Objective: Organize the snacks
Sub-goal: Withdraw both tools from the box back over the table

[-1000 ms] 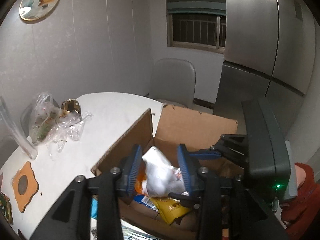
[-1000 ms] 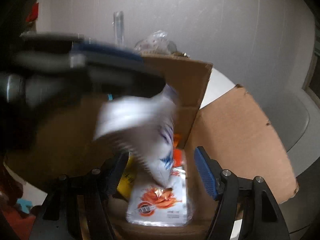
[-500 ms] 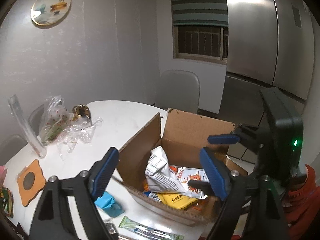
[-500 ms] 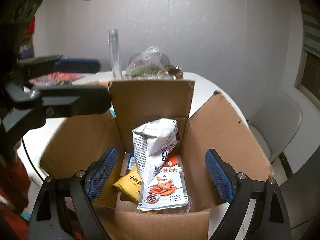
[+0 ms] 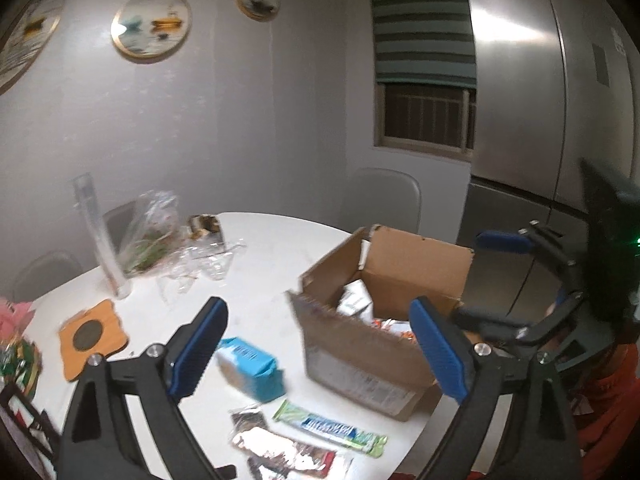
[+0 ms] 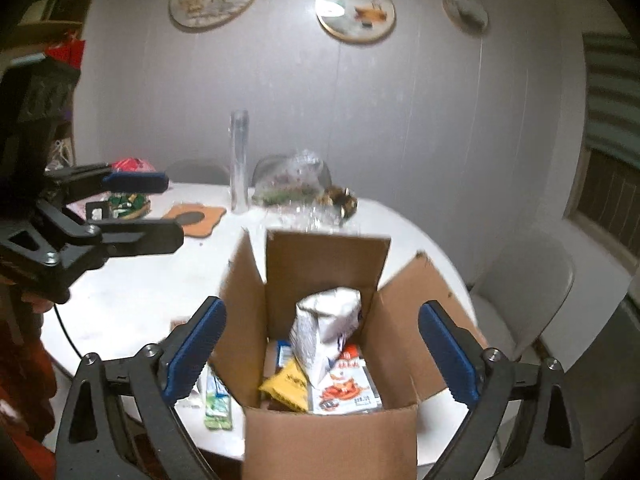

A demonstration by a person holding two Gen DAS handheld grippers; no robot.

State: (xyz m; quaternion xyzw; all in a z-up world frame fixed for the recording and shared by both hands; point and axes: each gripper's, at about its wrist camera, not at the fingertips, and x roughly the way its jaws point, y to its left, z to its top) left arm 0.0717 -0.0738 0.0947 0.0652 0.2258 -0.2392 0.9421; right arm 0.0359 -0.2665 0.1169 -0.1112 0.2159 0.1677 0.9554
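Note:
An open cardboard box (image 5: 360, 364) stands at the near right of the white table (image 5: 260, 264). In it a white snack bag (image 6: 324, 328) stands upright over a yellow pack (image 6: 286, 388) and a red-and-white pouch (image 6: 344, 388). My left gripper (image 5: 316, 306) hovers back from the box, jaws opening wide, nothing between them. My right gripper (image 6: 320, 306) hangs above the box's near side, jaws also opening and empty. On the table beside the box lie a blue pack (image 5: 250, 362), a green bar (image 5: 330, 428) and foil packets (image 5: 280, 448).
Crumpled clear plastic bags (image 5: 152, 232), a tall clear tube (image 5: 100, 240) and a wooden coaster (image 5: 94, 336) sit at the table's far left. A grey chair (image 5: 384, 200) and a steel fridge (image 5: 520, 120) stand behind. A red sleeve (image 5: 616, 400) shows at right.
Both grippers let go of the white bag, which now stands in the box. Their jaws spread wide, and both pulled back and up from the box.

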